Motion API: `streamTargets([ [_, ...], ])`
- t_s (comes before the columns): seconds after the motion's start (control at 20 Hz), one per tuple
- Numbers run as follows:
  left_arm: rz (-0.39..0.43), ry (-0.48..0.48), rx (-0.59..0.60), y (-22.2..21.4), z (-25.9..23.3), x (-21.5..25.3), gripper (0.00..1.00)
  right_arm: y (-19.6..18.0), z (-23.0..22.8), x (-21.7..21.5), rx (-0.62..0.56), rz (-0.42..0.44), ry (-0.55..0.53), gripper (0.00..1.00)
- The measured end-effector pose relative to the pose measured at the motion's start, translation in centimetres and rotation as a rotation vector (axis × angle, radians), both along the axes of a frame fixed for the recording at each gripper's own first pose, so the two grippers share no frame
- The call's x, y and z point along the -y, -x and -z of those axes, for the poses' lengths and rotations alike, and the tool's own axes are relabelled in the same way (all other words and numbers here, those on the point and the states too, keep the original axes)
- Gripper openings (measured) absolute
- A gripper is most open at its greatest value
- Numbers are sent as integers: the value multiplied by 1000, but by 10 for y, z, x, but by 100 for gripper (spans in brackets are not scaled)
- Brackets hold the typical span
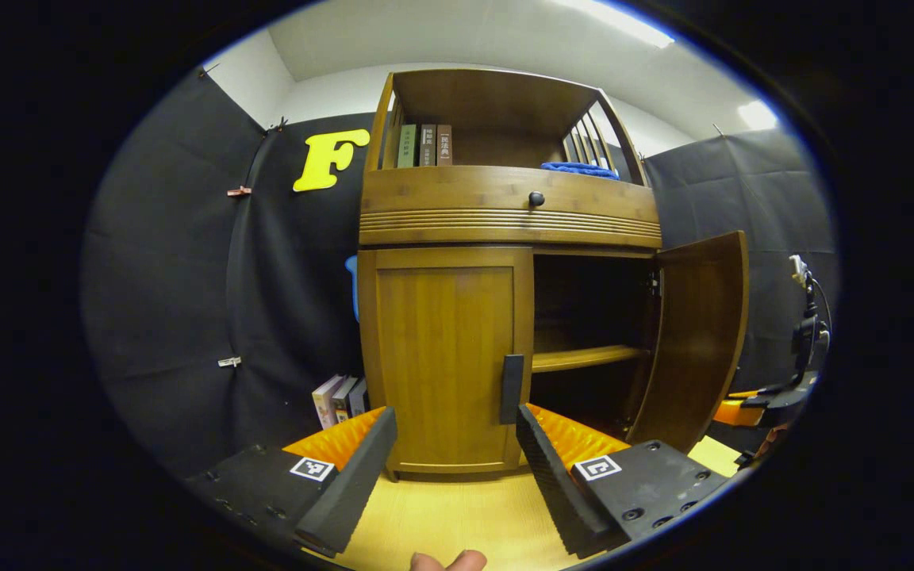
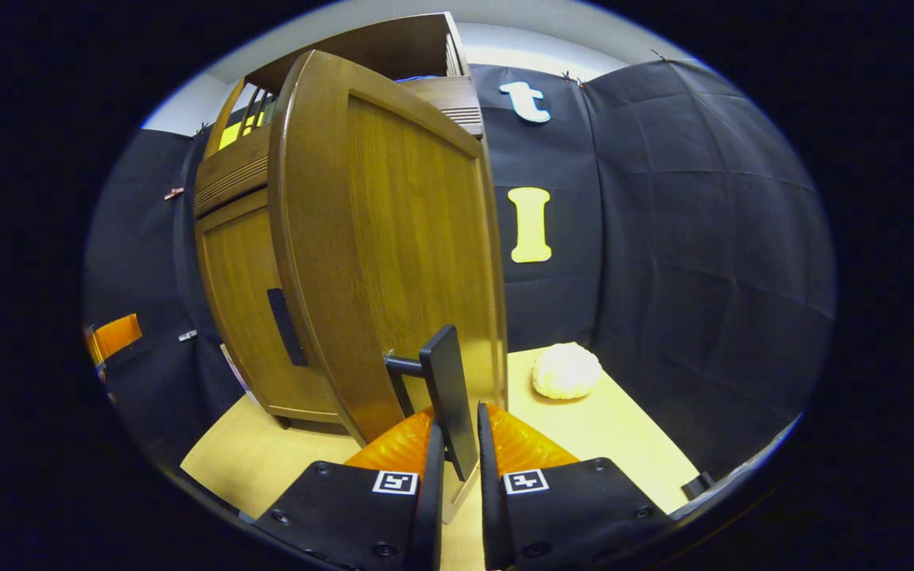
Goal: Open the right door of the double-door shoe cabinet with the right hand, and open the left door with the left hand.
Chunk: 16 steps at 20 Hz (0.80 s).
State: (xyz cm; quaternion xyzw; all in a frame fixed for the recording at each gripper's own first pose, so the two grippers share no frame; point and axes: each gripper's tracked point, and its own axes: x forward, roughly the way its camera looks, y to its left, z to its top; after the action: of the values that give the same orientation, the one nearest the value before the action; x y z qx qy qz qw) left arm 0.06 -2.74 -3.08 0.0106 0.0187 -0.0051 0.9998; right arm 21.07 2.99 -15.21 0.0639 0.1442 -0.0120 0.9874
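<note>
Shoe cabinet (image 1: 505, 222), of brown wood, stands on the pale tabletop (image 1: 457, 515) directly ahead of the left gripper (image 1: 457, 432). In the left gripper view that gripper is level and faces the cabinet front, its fingers (image 1: 354, 476) spread wide apart and holding nothing. The left door (image 1: 445, 361) is closed and lies between and beyond the two fingers; its dark vertical handle (image 1: 512, 388) sits just above the right-hand finger, apart from it. A fingertip of the person's hand (image 1: 449, 561) shows at the bottom edge. To the right of the fingers the right door (image 1: 699, 333) stands swung outward, exposing a dark interior with one shelf (image 1: 584, 357). Books (image 1: 424, 145) and a blue cloth (image 1: 580, 168) rest in the open upper compartment above a drawer knob (image 1: 536, 199).

In the right gripper view the right gripper (image 2: 457, 452) points at the opened right door (image 2: 393, 254), whose outer face rises straight ahead. Its fingers (image 2: 433, 476) are nearly together, pressing on either side of the door's dark handle plate (image 2: 449, 396). A pale round object (image 2: 566, 371) lies on the tabletop (image 2: 600, 428) to the right of the fingers, with bare surface around it; the closed left door (image 2: 247, 309) is to the left.
</note>
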Motion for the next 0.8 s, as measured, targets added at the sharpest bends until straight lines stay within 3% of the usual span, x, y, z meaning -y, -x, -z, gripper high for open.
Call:
streamTargets([
  [0.1,1,6,4,-4,-2,13,94,-7,-5,4,7,12,17,24],
  [0.25,11,24,16,-11,-10,36,94,-4,-5,24,10,14,16,13],
  [0.5,31,28,39,-29,-27,76,94,0,-9,32,8,-51,-14,17],
  [0.8,31,19,23,-62,-23,107,92,-1,-16,39,40,-72,-30,17],
])
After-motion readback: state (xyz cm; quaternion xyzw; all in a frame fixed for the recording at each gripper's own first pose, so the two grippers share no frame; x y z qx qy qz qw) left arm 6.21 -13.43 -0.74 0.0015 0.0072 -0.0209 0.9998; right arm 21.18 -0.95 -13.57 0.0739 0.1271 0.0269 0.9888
